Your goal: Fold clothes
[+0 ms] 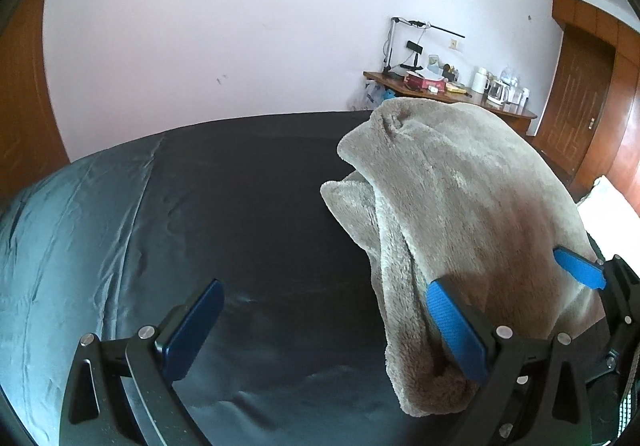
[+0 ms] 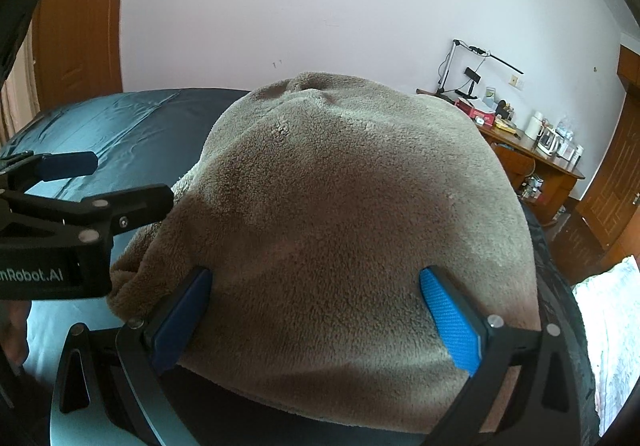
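A taupe fleece garment (image 1: 460, 181) lies folded in a mound on the dark bed sheet (image 1: 248, 205), at the right of the left wrist view. My left gripper (image 1: 325, 286) stands open over the sheet, its right pad against the garment's left edge. One blue finger (image 1: 580, 272) of my right gripper pokes in from the right, over the fleece. In the right wrist view the garment (image 2: 352, 197) fills the middle, and my right gripper (image 2: 316, 274) is open with a finger on each side of the near part. My left gripper (image 2: 134, 177) shows at the left, open.
The bed sheet turns lighter blue (image 1: 60, 246) towards the left edge. A wooden desk (image 2: 532, 161) with a lamp, kettle and boxes stands at the back right by a wooden door (image 1: 576, 105). White fabric (image 2: 612, 318) lies at the right. A hand (image 2: 14, 322) shows at lower left.
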A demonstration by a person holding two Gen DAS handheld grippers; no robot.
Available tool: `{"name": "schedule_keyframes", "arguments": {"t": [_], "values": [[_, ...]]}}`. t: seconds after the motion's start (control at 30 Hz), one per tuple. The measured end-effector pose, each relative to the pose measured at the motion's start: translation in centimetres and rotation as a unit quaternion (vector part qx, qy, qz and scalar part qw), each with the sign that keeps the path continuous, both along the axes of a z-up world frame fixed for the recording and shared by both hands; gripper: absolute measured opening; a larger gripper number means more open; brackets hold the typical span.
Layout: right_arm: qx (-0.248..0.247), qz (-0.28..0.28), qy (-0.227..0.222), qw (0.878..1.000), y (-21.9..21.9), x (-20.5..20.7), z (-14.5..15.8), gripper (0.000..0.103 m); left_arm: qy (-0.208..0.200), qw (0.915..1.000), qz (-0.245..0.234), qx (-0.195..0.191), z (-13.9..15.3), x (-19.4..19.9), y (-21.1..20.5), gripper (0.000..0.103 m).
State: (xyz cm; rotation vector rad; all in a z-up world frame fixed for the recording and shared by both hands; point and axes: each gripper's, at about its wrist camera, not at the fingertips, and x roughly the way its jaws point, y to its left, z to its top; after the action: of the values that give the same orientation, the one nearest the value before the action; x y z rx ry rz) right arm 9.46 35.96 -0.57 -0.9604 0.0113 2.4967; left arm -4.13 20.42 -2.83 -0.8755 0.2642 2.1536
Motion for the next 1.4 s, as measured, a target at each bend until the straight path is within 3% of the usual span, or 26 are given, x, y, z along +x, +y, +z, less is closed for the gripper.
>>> {"name": "schedule_keyframes", "arguments": {"t": [0.2, 0.4, 0.57, 0.63, 0.73, 0.97, 1.07, 1.4], "values": [[-0.002, 0.002, 0.019, 1.0, 0.0, 0.6, 0.6, 0.102, -0.006, 1.0, -0.003, -0.004, -0.3, -0.3, -0.1, 0.103], [-0.017, -0.005, 0.049, 0.999, 0.2, 2.3, 2.4, 0.102, -0.058, 0.9982, 0.016, 0.008, -0.9, -2.2, -0.6, 0.103], [0.016, -0.013, 0.037, 0.999, 0.1, 5.1, 2.3, 0.102, -0.063, 0.9975, 0.007, 0.03, 0.2, -1.5, -1.2, 0.103], [0.006, -0.026, 0.036, 0.999, 0.7, 6.4, 2.2, 0.102, -0.06, 0.9976, 0.006, 0.035, 0.7, -0.7, -1.2, 0.103], [-0.015, -0.05, 0.024, 0.998, 1.8, 8.2, 1.9, 0.102, -0.063, 0.9976, -0.009, 0.026, 0.7, 0.4, -0.7, 0.103], [0.029, -0.11, -0.021, 0.993, 3.9, 12.5, 0.9, 0.102, -0.047, 0.9983, -0.033, 0.006, 0.3, 1.7, 0.2, 0.103], [0.016, -0.129, -0.037, 0.991, 5.1, 13.5, 0.2, 0.102, -0.048, 0.9981, -0.038, 0.003, 0.1, 1.9, 0.3, 0.103], [0.043, -0.155, -0.1, 0.982, 8.5, 10.7, -1.0, 0.102, -0.035, 0.9981, -0.049, -0.011, -0.8, 1.9, 0.8, 0.103]]}}
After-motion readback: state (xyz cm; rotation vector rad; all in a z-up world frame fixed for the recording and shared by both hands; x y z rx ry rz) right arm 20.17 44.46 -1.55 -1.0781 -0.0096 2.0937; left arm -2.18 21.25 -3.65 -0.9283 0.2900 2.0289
